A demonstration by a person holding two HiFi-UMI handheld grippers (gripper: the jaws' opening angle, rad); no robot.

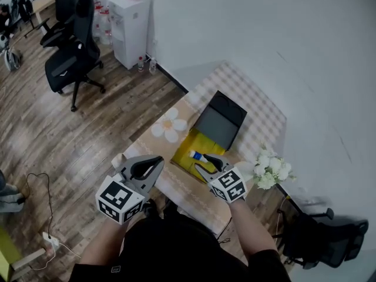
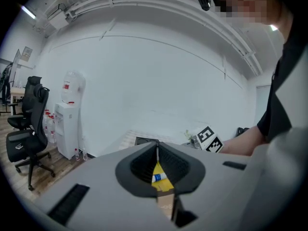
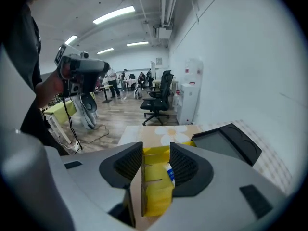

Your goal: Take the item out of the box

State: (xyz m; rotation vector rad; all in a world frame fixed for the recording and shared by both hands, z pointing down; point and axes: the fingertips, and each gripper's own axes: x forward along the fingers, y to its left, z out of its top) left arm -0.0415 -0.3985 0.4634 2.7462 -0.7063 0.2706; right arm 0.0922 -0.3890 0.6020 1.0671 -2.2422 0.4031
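Where tube [image 1: 198, 155] lies in box [image 1: 202, 141], flowers [image 1: 271, 170] nearby

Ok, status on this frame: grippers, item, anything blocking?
Left gripper shut, empty, left of the box. Right gripper open over the box, nothing gripped. Tube lies inside, lid open. Nothing blocks it.

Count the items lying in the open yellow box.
1: a blue-and-white tube lies in the yellow box, just ahead of the right gripper. Others may be hidden under that gripper.
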